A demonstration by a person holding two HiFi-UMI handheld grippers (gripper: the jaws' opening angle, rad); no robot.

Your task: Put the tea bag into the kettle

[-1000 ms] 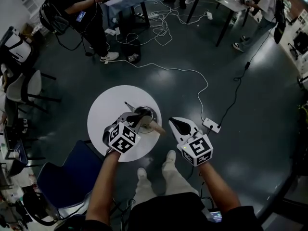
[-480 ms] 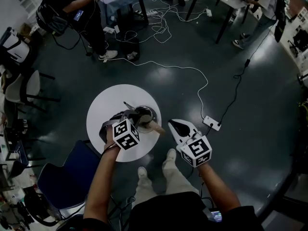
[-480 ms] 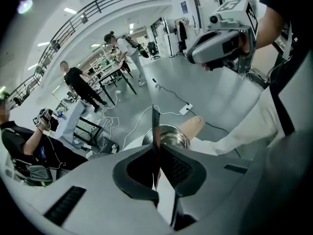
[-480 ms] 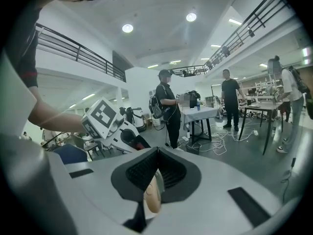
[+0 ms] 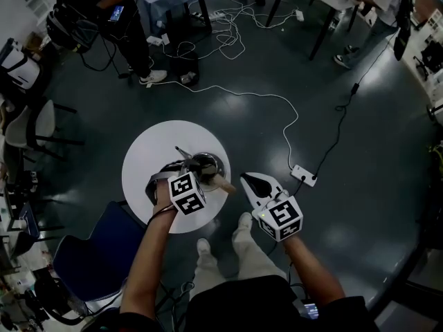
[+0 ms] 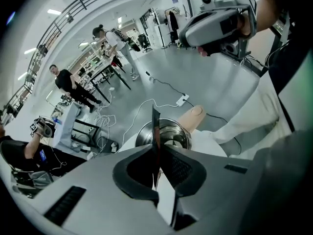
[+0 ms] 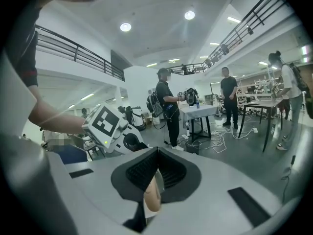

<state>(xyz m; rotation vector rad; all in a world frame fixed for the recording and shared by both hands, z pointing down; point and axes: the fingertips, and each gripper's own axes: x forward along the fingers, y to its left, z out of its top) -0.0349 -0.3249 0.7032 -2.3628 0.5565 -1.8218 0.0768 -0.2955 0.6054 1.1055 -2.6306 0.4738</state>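
Now left gripper (image 6: 157, 154) pinches tea bag (image 6: 155, 129) beside kettle (image 6: 179, 137); right gripper (image 7: 157, 153) clamps handle (image 7: 152, 197).

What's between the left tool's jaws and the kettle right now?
Only the tea bag: the left tool is shut on it, and it sticks out edge-on in front of the open kettle. The left gripper view shows it.

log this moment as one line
left gripper shut on tea bag near open kettle | right gripper shut on handle | tea bag not in yet
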